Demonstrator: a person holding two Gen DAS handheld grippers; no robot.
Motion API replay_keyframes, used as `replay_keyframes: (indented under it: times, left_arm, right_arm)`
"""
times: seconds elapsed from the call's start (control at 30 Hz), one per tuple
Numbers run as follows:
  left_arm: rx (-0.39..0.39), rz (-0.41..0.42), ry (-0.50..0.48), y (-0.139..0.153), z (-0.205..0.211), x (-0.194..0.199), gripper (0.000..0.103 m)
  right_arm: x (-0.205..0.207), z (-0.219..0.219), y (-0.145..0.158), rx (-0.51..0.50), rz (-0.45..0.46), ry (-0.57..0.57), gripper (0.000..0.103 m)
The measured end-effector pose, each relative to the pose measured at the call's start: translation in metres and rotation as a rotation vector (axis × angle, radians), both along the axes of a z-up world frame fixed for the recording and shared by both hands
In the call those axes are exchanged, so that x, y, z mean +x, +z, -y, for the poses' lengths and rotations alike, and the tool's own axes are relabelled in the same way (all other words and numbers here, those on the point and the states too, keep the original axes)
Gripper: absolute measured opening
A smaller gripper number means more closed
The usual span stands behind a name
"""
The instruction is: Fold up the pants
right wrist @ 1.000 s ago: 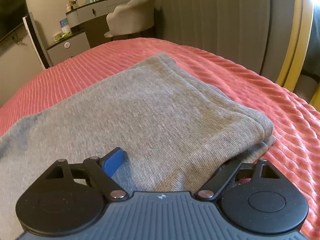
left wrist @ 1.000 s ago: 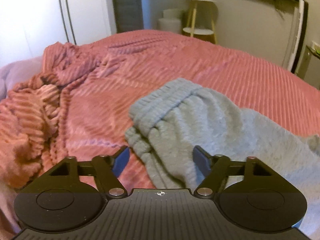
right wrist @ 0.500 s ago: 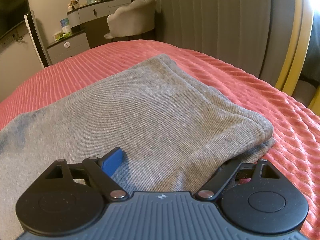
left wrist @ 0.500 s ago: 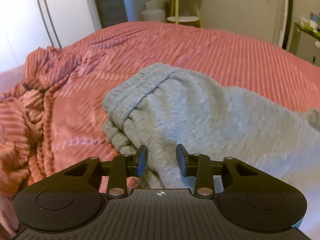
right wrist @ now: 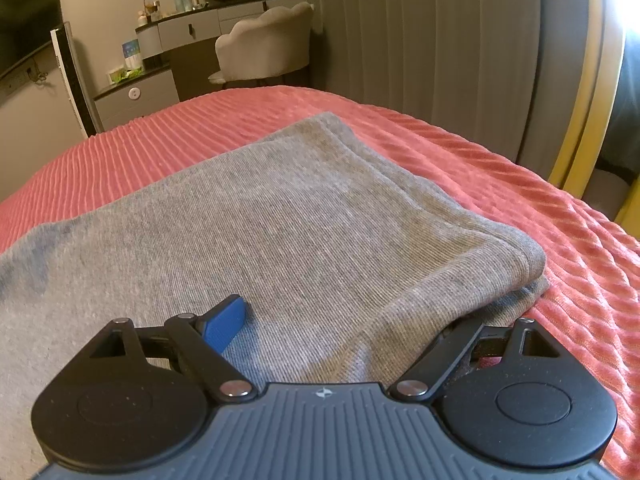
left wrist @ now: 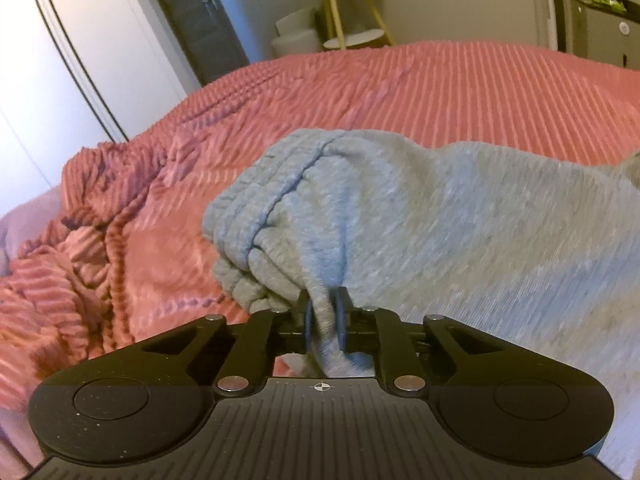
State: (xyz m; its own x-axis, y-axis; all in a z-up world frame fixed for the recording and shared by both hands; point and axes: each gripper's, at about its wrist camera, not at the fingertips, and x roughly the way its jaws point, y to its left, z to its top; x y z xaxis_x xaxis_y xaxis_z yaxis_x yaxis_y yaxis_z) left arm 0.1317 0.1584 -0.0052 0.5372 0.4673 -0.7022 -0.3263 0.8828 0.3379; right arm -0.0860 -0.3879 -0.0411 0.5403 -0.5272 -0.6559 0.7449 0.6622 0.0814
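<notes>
Garment: the grey pants lie across the pink ribbed bedspread, ribbed waistband bunched at my left, leg ends stacked flat at my right.
Left claw: my left gripper is pinched tight on a pleat of cloth just below the waistband; fabric fills the narrow gap between the pads.
Reason for hold: a bite taken this near the band should, in my judgement, carry the whole top end when lifted, rather than one loose layer.
Right claw: my right gripper stands wide; its blue pad rests on top of the cloth, while the opposite finger runs beneath the near edge of the stack.
Reason for placement: straddling the edge so, it is set to close on all the layers together.
Stage: judged as grasp in progress, one end secured, the other not yet.
Risk: the stacked hems sit slightly offset; a partial bite could split them.
Background: dressing table beyond the bed, uninvolved.
</notes>
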Motion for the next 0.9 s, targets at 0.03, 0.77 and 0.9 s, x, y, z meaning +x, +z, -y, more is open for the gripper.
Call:
replay_keyframes:
  times: [0.03,0.77,0.9]
  left_arm:
    - [0.012,-0.004,-0.001,-0.001,-0.001,-0.001,0.014]
    - [-0.235,0.212,-0.338,0.070,0.093,0.014,0.076]
    - [-0.378,0.118,-0.436,0.048,0.132,0.053,0.061]
  right_arm:
    - [0.000,0.000,0.000,-0.001,0.000,0.001,0.086]
    - [-0.011,-0.009,0.036,-0.149,0.079,-0.094,0.086]
    - [-0.014,-0.013,0.043,-0.135,0.170,-0.040,0.086]
